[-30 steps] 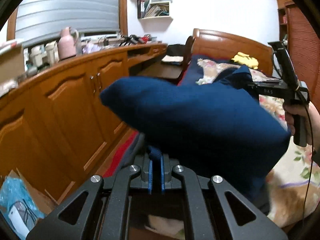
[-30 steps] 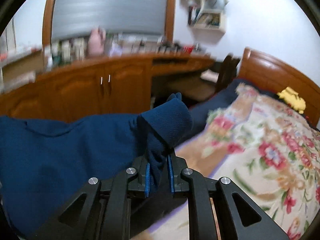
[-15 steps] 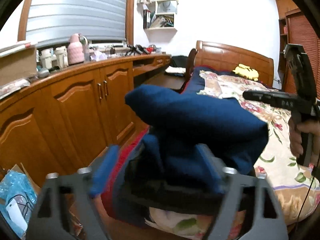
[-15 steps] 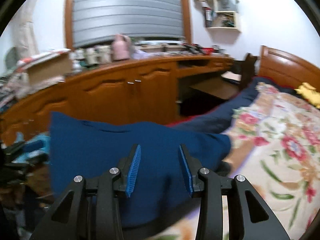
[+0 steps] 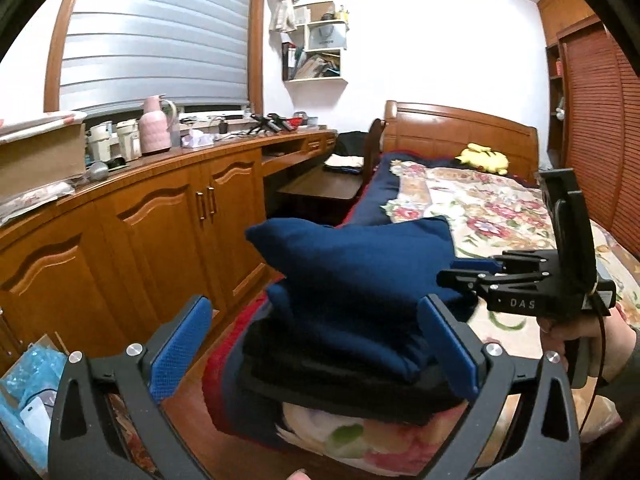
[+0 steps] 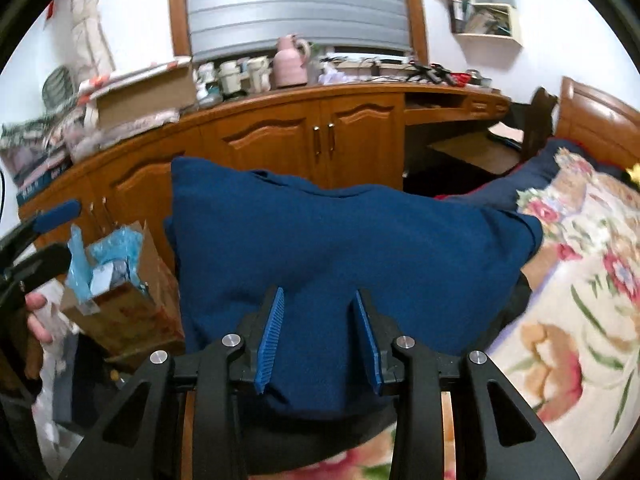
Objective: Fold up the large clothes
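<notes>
The folded navy garment [image 5: 360, 288] is being seen lying on a dark pile at the corner of the floral bed [image 5: 500, 216]. The left claw [image 5: 316, 344] is being held wide open around it, gripping nothing; the right claw [image 6: 318, 336] is likewise being held open at 3 o'clock. A wooden cabinet [image 5: 160, 232] with a pink jug [image 5: 154, 124] on its counter is being shown at 10 o'clock, and a cardboard box [image 6: 116, 280] below.

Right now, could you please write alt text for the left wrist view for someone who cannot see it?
A folded navy garment rests on darker clothes at the corner of a floral bed, between the open left gripper fingers. The right gripper hovers alongside; wooden cabinets line the left.
</notes>
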Tool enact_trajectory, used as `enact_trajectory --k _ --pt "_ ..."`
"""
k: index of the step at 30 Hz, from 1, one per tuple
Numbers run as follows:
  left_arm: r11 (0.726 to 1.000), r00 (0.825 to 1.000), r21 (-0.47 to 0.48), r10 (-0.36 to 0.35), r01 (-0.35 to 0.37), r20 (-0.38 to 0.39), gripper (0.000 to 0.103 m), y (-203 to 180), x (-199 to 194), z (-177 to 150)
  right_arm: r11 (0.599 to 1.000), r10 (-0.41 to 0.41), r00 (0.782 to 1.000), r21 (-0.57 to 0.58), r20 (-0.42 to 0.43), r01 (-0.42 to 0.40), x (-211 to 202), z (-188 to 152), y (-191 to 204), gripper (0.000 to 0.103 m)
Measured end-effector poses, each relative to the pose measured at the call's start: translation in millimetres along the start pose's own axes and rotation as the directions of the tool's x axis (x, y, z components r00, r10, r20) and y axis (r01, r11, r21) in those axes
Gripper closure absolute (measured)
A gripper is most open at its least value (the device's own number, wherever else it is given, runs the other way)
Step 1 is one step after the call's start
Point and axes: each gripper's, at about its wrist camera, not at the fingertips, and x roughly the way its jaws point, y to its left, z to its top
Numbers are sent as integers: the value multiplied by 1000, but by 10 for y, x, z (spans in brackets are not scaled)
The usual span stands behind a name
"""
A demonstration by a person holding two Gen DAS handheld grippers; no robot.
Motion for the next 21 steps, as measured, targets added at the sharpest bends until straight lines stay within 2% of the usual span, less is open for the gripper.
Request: enact_trajectory --k 4,8,11,12,21 --pt "1000 1000 12 -17 17 -1 0 -147 -40 -27 998 -61 998 -28 23 61 -317 -189 183 66" --pt "999 1000 30 -30 30 -5 0 -373 -61 -63 997 -68 997 -21 36 69 -601 -430 293 66" --pt "997 998 47 -55 55 2 0 -571 -75 -95 996 -86 995 -11 57 87 -875 -600 267 65" --pt "996 998 54 -66 65 5 0 -658 -78 -111 995 -102 993 -6 62 103 -949 -647 253 61" --pt "979 986 113 -169 168 -2 0 -1469 15 -220 977 -214 969 45 123 210 -1807 -1297 155 57"
